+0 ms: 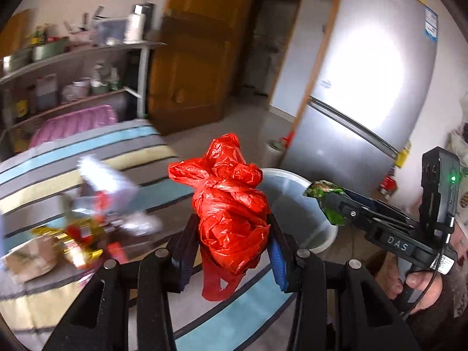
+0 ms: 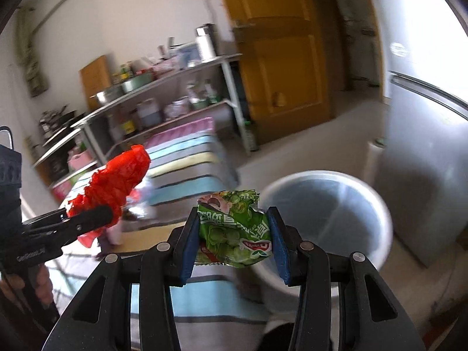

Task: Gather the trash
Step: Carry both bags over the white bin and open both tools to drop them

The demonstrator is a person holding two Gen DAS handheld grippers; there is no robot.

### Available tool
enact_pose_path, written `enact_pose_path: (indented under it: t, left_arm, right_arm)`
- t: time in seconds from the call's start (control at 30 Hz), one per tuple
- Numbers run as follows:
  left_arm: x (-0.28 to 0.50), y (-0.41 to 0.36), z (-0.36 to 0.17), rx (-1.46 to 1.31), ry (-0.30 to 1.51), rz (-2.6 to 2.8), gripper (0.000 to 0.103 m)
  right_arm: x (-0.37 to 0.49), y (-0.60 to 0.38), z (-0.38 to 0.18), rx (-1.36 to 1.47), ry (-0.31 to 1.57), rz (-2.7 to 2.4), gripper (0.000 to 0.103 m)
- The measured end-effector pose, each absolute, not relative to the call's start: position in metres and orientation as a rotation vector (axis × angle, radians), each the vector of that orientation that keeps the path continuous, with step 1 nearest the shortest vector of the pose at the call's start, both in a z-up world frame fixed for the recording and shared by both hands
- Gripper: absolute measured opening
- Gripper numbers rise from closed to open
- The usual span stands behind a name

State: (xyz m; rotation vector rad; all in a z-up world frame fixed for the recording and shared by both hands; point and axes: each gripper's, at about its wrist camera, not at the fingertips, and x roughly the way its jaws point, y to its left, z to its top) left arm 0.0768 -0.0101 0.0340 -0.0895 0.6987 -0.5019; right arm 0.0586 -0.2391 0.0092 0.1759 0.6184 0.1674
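A person clears rubbish from a table covered in a striped cloth [image 1: 96, 146], working a hand-held gripper in each hand. The left gripper [image 1: 232, 244] has its blue-padded jaws clamped on a crumpled red plastic bag [image 1: 231, 204], whose knotted bulk bulges above the fingers while a loose handle loop hangs below them, clear of the cloth. The right gripper [image 2: 232, 242] pinches a green snack wrapper [image 2: 234, 228] between its pads; the wrapper stands upright and creased, its torn top edge above the fingertips. Both pieces are held off the table near its edge on the side of a round white bin [image 2: 324, 204], which stands open on the floor just beside that edge, in front of a silver refrigerator [image 1: 365, 82]. From the left gripper's camera, the green wrapper shows against the bin's rim; from the right gripper's camera, the red bag sits well to the left, over the cloth. More litter remains on the table, blurred: a pale crumpled wrapper [image 1: 111, 184], a gold and red packet [image 1: 79, 239] and a small cardboard box [image 1: 32, 259] near the left edge. Behind the table a metal shelf rack [image 2: 163, 87] holds pots and bottles, next to a brown wooden door [image 2: 280, 44]. A bare hand [image 1: 415, 286] grips the right gripper's handle.
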Motion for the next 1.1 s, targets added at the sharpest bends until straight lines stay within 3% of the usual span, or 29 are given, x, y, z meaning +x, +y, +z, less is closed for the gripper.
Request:
enact_pose_path:
  t: [0.4, 0.73, 0.93, 1.1]
  left_arm:
    - [0.121, -0.111, -0.001, -0.010, 0.855, -0.668, 0.046]
    - [0.136, -0.137, -0.029, 0.033, 0.950, -0.641, 0.048]
    - [0.136, -0.134, -0.034, 0.028, 0.950, -0.614, 0.065]
    - [0.136, -0.126, -0.028, 0.022, 0.920, -0.577, 0.069]
  right_arm:
    - [0.101, -0.304, -0.033, 0.190, 0.747, -0.003, 0.046]
    - [0.120, -0.329, -0.066, 0.195, 0.840, -0.049, 0.050]
    - [0.119, -0.332, -0.072, 0.199, 0.850, -0.067, 0.055]
    - [0.116, -0.331, -0.069, 0.201, 0.833, -0.066, 0.057]
